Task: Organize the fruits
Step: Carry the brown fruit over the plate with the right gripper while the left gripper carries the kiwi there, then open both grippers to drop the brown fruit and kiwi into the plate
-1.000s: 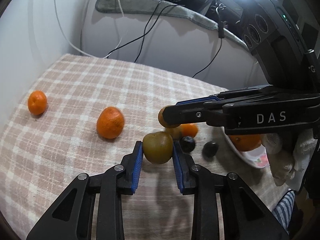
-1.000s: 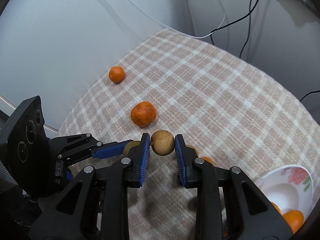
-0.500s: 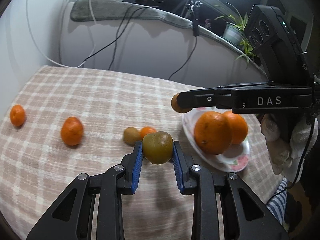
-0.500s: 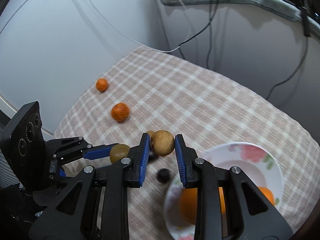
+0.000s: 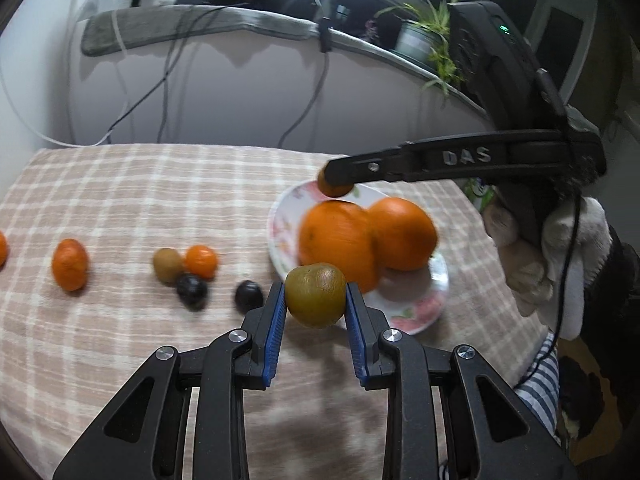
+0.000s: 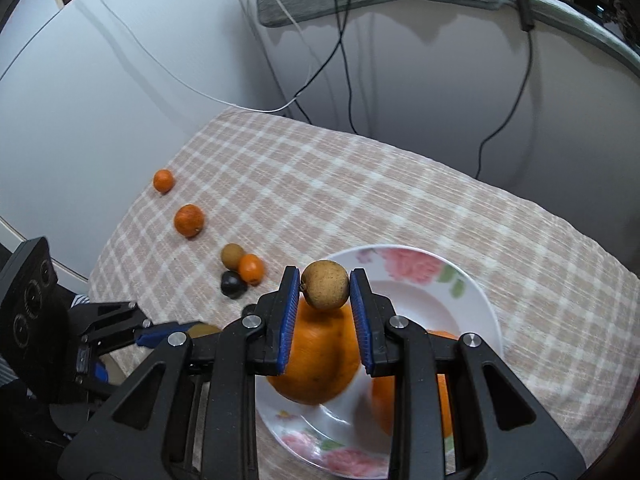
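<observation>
Carrying one fruit in each hand toward the plate (image 6: pixel 476 300) looks like the step in hand. The left hand-held gripper (image 5: pixel 315 312) is clamped narrowly on a greenish-brown kiwi (image 5: pixel 315 294), held above the checked tabletop (image 5: pixel 160 184) just at the plate's near edge. The right hand-held gripper (image 6: pixel 325 312) pinches a smaller brown fruit (image 6: pixel 325 290) over the plate, right above one of the two large oranges (image 6: pixel 316 364) already lying there. Loose on the cloth, well apart from the plate, lie two mandarins (image 6: pixel 189 220), plus a small cluster of a kiwi, a small mandarin and dark plums (image 5: pixel 192 289). Next, each fruit probably needs lowering into a bare part of the plate beside the oranges before the jaws part, lest it roll off.
</observation>
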Demonstrator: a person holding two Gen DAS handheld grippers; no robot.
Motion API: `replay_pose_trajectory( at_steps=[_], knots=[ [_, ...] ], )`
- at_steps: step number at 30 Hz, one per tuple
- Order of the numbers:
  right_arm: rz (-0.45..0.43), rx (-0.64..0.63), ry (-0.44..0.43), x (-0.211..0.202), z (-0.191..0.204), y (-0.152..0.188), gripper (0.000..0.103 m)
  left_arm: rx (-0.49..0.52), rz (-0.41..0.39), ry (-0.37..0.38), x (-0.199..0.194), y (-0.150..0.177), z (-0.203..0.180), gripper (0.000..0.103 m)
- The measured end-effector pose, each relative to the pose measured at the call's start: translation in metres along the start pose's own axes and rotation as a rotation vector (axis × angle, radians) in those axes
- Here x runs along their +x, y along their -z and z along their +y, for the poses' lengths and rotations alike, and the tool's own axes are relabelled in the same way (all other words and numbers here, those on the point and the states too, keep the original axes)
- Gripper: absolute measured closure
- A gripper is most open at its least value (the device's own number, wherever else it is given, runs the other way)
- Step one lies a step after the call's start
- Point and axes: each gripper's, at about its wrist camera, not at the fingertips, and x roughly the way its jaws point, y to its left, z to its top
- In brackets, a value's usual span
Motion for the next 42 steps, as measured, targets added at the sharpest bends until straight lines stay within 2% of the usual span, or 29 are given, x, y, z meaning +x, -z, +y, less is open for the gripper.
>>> replay_pose_trajectory(
  at_steps=[16, 32, 35, 36, 37, 38, 39, 40, 42],
  knots=[
    [-0.018, 0.053, 0.027, -0.014, -0.032, 0.015, 0.076, 0.078, 0.039, 0.041, 0.014, 0.002, -0.048, 0.076],
    [-0.028, 0.062, 0.032, -0.017, -0.036, 0.015, 0.076, 0.100, 0.036, 0.030, 0.018, 0.000, -0.055, 0.075],
    [-0.027, 0.058, 0.032, -0.016, -0.036, 0.015, 0.076, 0.105, 0.036, 0.027, 0.017, 0.000, -0.056, 0.071],
    [-0.030, 0.058, 0.035, -0.017, -0.036, 0.015, 0.074, 0.106, 0.033, 0.026, 0.016, 0.000, -0.056, 0.063],
    [-0.032, 0.057, 0.039, -0.018, -0.036, 0.015, 0.061, 0.106, 0.028, 0.025, 0.015, 0.000, -0.056, 0.059],
    [-0.038, 0.058, 0.045, -0.019, -0.037, 0.014, 0.052, 0.107, 0.024, 0.025, 0.014, -0.001, -0.056, 0.050],
    [-0.047, 0.060, 0.048, -0.020, -0.037, 0.013, 0.034, 0.107, 0.020, 0.024, 0.013, -0.001, -0.057, 0.043],
    [-0.056, 0.060, 0.050, -0.021, -0.036, 0.013, 0.027, 0.108, 0.015, 0.024, 0.012, -0.002, -0.057, 0.040],
    [-0.072, 0.060, 0.054, -0.025, -0.036, 0.013, 0.026, 0.106, 0.011, 0.019, 0.011, -0.002, -0.057, 0.034]
  ],
)
